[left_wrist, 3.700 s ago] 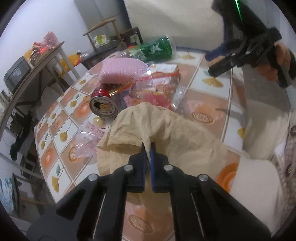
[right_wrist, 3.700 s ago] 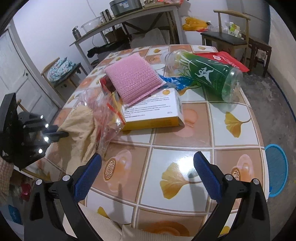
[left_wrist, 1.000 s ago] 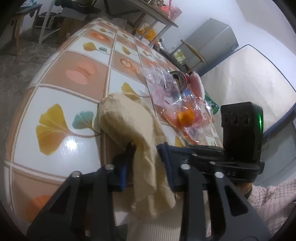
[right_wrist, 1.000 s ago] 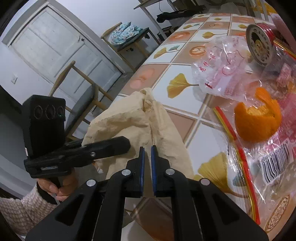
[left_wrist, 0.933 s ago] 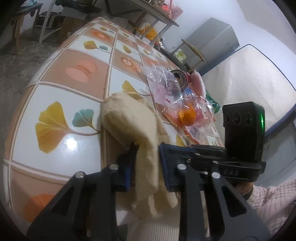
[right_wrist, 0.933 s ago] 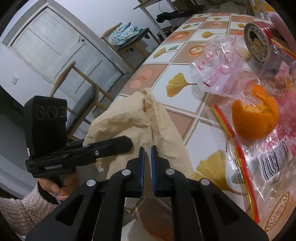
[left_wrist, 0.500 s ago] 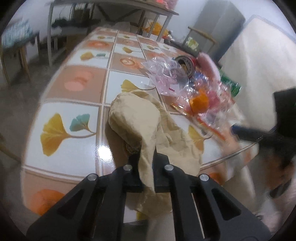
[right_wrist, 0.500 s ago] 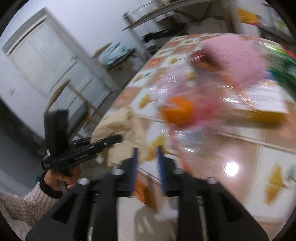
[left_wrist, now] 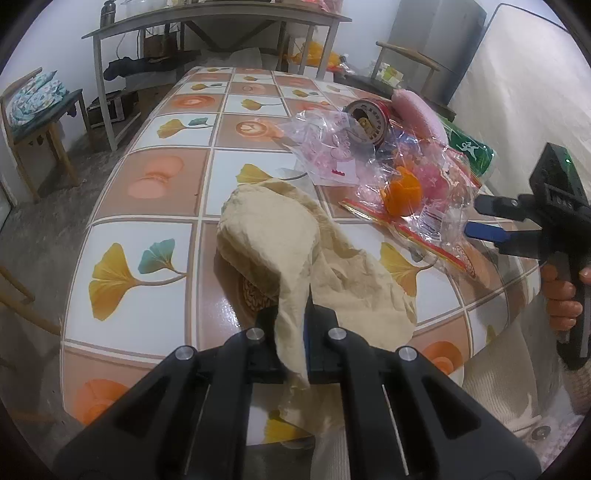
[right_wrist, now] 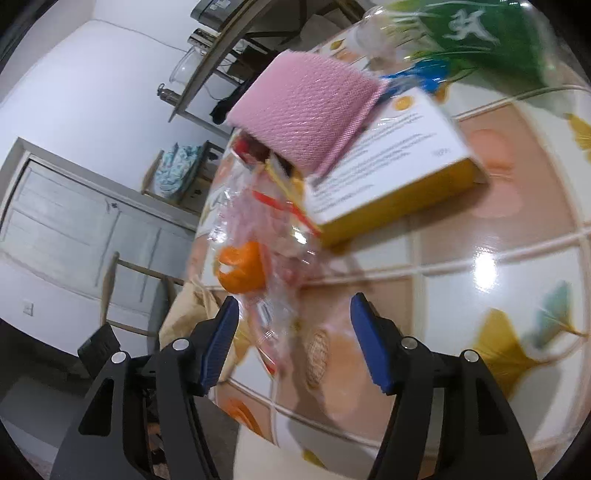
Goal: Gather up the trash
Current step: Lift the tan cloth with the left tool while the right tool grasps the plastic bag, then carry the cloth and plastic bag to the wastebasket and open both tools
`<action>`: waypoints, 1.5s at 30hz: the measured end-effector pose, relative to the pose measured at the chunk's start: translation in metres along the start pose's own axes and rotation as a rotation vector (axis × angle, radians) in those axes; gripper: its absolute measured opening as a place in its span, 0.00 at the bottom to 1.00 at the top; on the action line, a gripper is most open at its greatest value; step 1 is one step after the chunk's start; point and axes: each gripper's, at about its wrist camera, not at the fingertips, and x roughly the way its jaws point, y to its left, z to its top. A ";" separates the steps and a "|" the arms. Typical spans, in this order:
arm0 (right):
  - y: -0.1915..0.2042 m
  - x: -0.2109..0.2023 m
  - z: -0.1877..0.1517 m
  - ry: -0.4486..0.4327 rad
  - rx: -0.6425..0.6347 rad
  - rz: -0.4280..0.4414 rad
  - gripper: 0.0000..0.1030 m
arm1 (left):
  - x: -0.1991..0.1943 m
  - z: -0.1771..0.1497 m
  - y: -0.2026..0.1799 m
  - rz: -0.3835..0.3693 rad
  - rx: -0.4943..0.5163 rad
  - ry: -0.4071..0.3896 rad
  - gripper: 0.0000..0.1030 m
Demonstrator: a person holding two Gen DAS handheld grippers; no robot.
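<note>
A crumpled tan paper bag point(left_wrist: 295, 254) lies on the tiled table point(left_wrist: 155, 184), and my left gripper point(left_wrist: 291, 332) is shut on its near edge. Beyond it lies a clear plastic bag point(left_wrist: 417, 177) holding an orange peel point(left_wrist: 402, 192). My right gripper point(right_wrist: 293, 328) has let go of the bag; its jaws are opening, with nothing pressed between the blue pads, and the clear plastic bag point(right_wrist: 266, 266) with the peel point(right_wrist: 242, 269) lies just ahead. The right gripper point(left_wrist: 491, 218) shows at the right edge of the left wrist view.
A pink mesh pouch point(right_wrist: 310, 118) lies on a white and yellow box point(right_wrist: 388, 166), with a green bottle point(right_wrist: 480, 33) behind. A red tin can point(left_wrist: 365, 120) lies on its side. Chairs point(left_wrist: 33, 107) and a metal shelf table point(left_wrist: 207, 22) stand around.
The left gripper closed on the paper bag's edge. The right gripper released the bag, swung right towards the plastic bag and box, and its jaws spread apart.
</note>
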 end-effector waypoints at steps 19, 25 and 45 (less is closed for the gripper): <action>0.087 -0.018 -0.014 -0.220 -0.478 -0.411 0.09 | -0.003 0.000 -0.004 0.028 0.003 -0.008 0.03; 0.110 -0.032 -0.027 -0.315 -0.668 -0.596 0.06 | -0.010 0.001 -0.004 0.052 -0.004 -0.023 0.03; 0.094 -0.153 -0.038 -0.481 -0.564 -0.446 0.06 | -0.072 0.036 -0.053 0.062 0.054 -0.157 0.02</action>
